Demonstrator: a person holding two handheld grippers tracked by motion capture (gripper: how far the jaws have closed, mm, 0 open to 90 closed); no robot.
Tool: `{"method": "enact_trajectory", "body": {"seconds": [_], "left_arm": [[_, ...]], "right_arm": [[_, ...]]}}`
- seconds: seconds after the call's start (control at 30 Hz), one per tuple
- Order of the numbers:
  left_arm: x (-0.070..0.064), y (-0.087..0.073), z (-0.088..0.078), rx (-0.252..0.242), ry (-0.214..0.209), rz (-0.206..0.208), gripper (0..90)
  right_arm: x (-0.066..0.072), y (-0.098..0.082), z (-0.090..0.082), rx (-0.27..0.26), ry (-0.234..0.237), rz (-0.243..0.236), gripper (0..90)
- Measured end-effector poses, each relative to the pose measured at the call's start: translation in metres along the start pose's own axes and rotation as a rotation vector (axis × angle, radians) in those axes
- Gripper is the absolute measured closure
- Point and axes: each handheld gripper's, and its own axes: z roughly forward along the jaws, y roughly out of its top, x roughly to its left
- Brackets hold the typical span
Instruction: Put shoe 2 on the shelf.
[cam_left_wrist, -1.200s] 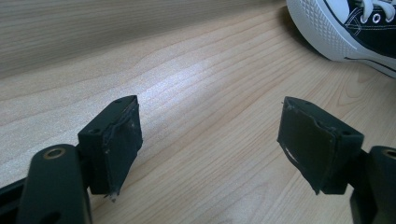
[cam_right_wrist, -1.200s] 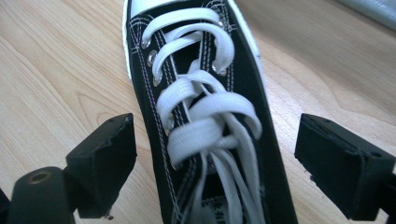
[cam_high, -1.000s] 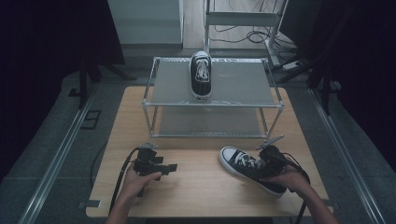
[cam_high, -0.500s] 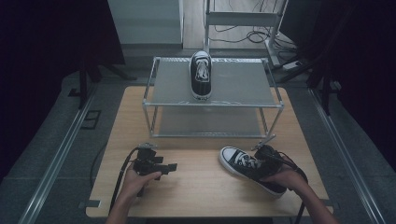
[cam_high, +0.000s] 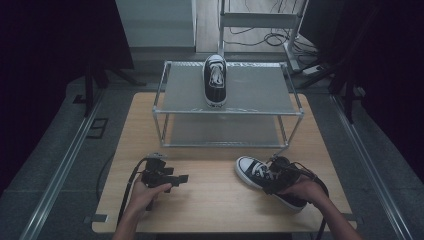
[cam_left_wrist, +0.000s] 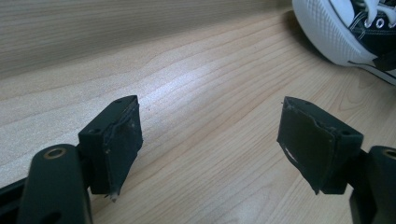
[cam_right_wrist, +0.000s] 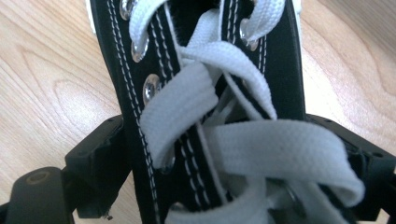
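A black canvas sneaker (cam_high: 257, 175) with white laces and a white toe cap lies on the wooden table (cam_high: 215, 200) at the front right, toe pointing left. My right gripper (cam_high: 280, 176) straddles its laced upper (cam_right_wrist: 205, 116). The jaws stand wide apart, one on each side of the shoe, and the left pad (cam_right_wrist: 105, 161) is against the canvas. My left gripper (cam_high: 172, 178) rests on the table at the front left, open with nothing between its pads (cam_left_wrist: 119, 140). The sneaker's toe (cam_left_wrist: 336, 32) is off to its right. A matching sneaker (cam_high: 215, 80) stands on the rack's top shelf.
A two-tier metal rack (cam_high: 227, 107) with grey shelves takes up the back half of the table. Bare wood lies between the two grippers. Cables trail from both grippers over the front edge. Dark floor and rails surround the table.
My right hand and gripper have crept slightly left along the sneaker toward its laces. The sneaker and the left gripper have stayed put.
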Motion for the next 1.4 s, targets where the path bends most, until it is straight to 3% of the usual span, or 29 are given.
{"method": "enact_trajectory", "body": {"seconds": [0.27, 0.47, 0.67, 0.8, 1.0, 1.4], "left_arm": [[0.000, 0.000, 0.001, 0.003, 0.001, -0.002, 21.8], [0.000, 0.000, 0.001, 0.001, 0.000, -0.003, 21.9], [0.000, -0.001, 0.001, 0.001, 0.002, -0.006, 22.0], [0.001, -0.002, 0.001, 0.000, 0.002, -0.007, 22.0], [0.001, -0.003, 0.000, -0.001, 0.001, -0.013, 22.1], [0.001, -0.004, 0.001, 0.002, -0.003, -0.016, 22.1]], "right_arm": [[-0.004, 0.000, -0.003, -0.001, 0.046, 0.037, 13.6], [-0.003, 0.001, -0.015, -0.036, 0.094, 0.068, 14.0], [0.004, 0.007, -0.026, -0.069, 0.130, 0.067, 14.1], [0.011, 0.012, -0.031, -0.095, 0.156, 0.093, 14.1], [0.019, 0.021, -0.041, -0.126, 0.155, 0.121, 14.1], [0.031, 0.033, -0.076, -0.196, 0.172, 0.088, 14.2]]}}
